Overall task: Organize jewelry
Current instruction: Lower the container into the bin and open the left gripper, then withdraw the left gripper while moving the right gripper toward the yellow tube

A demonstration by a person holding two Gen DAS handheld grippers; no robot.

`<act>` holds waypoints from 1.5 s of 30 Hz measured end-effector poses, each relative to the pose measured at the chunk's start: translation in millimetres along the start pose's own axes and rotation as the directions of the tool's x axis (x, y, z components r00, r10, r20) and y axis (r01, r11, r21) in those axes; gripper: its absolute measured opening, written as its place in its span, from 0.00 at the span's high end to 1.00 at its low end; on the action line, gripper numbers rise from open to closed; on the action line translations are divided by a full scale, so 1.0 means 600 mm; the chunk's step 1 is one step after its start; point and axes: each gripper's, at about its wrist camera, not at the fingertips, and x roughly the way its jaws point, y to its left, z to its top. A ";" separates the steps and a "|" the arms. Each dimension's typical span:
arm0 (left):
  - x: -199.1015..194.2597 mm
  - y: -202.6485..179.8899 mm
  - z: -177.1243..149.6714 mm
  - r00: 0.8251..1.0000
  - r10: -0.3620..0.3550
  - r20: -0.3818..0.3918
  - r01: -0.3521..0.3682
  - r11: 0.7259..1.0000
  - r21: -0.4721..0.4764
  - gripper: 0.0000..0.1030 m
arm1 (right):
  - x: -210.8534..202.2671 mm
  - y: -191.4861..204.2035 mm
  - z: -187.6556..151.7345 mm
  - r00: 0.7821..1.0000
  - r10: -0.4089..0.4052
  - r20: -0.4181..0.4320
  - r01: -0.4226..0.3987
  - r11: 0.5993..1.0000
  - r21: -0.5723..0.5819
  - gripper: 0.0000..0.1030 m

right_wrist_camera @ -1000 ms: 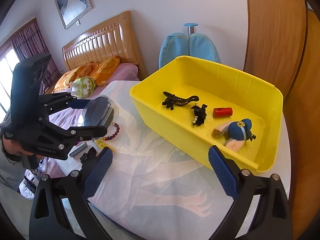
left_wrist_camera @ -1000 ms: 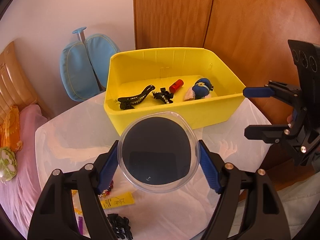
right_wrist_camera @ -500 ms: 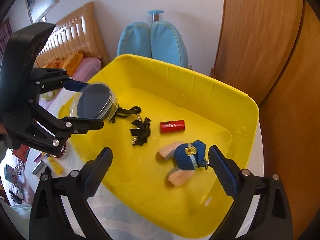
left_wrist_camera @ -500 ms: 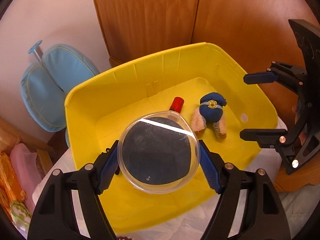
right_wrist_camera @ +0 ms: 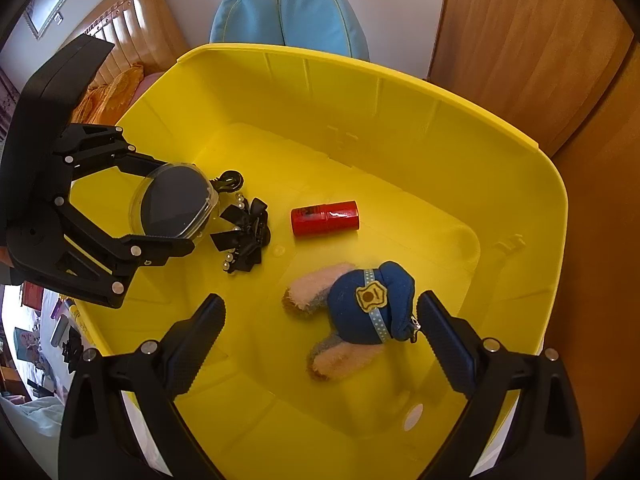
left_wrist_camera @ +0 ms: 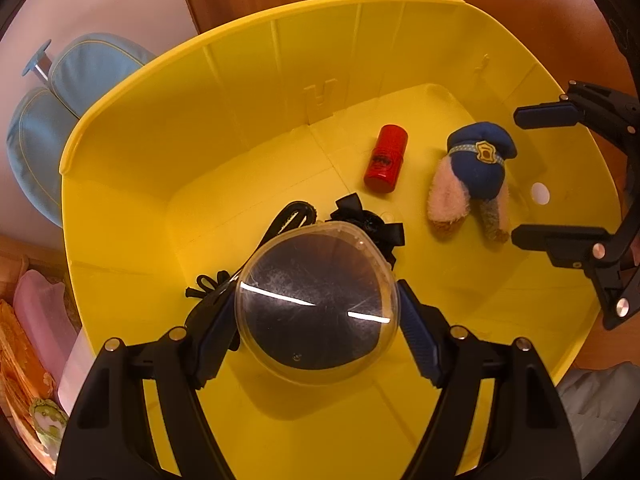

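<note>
My left tongs (left_wrist_camera: 318, 312) are clamped on a round clear-rimmed compact (left_wrist_camera: 316, 308), one blue pad on each side of it. A second ago they held it over the white tabletop in front of the yellow bin (left_wrist_camera: 120, 184); now the compact hangs inside the bin, low over the floor at its left side, above the long black hair clip (left_wrist_camera: 288, 216) and just beside the black bow clip (right_wrist_camera: 244, 236). I judge the carry done and the release next, and I would shift a little off the clips so the compact lands flat rather than tilted on them. Further right on the bin floor lie the red tube (left_wrist_camera: 386, 158) on its side and the blue-capped plush charm (right_wrist_camera: 352, 320), well apart from the compact. My right tongs (right_wrist_camera: 320, 340) have followed into the bin too; they are spread wide and empty, hovering over the plush with a finger on either side, not touching it.
</note>
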 end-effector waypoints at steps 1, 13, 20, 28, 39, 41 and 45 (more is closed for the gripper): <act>-0.002 0.002 -0.001 1.000 0.001 0.004 -0.001 1.000 -0.007 0.28 | -0.003 0.002 0.001 1.000 -0.001 0.000 0.001 1.000 -0.001 0.05; -0.051 -0.019 -0.017 0.996 0.024 0.090 -0.020 0.999 -0.041 0.27 | -0.039 0.011 -0.008 0.998 0.009 0.062 -0.009 1.000 0.009 0.05; -0.114 -0.047 -0.061 0.980 0.040 0.196 -0.031 0.998 -0.049 0.27 | -0.096 0.025 -0.033 0.985 0.025 0.170 -0.029 0.999 0.020 0.05; -0.184 -0.085 -0.132 0.960 0.070 0.270 -0.045 0.994 -0.099 0.22 | -0.177 0.057 -0.066 0.960 0.070 0.270 -0.063 0.997 -0.035 0.05; -0.256 -0.095 -0.287 0.940 0.211 0.270 -0.119 0.940 -0.321 0.07 | -0.224 0.171 -0.128 0.926 0.235 0.296 -0.164 0.956 -0.245 0.05; -0.263 -0.082 -0.326 0.939 0.243 0.243 -0.140 0.917 -0.373 0.07 | -0.219 0.202 -0.134 0.919 0.280 0.278 -0.202 0.939 -0.278 0.05; -0.254 -0.054 -0.405 0.947 0.255 0.195 -0.141 0.876 -0.460 0.07 | -0.197 0.267 -0.158 0.915 0.339 0.217 -0.255 0.905 -0.341 0.05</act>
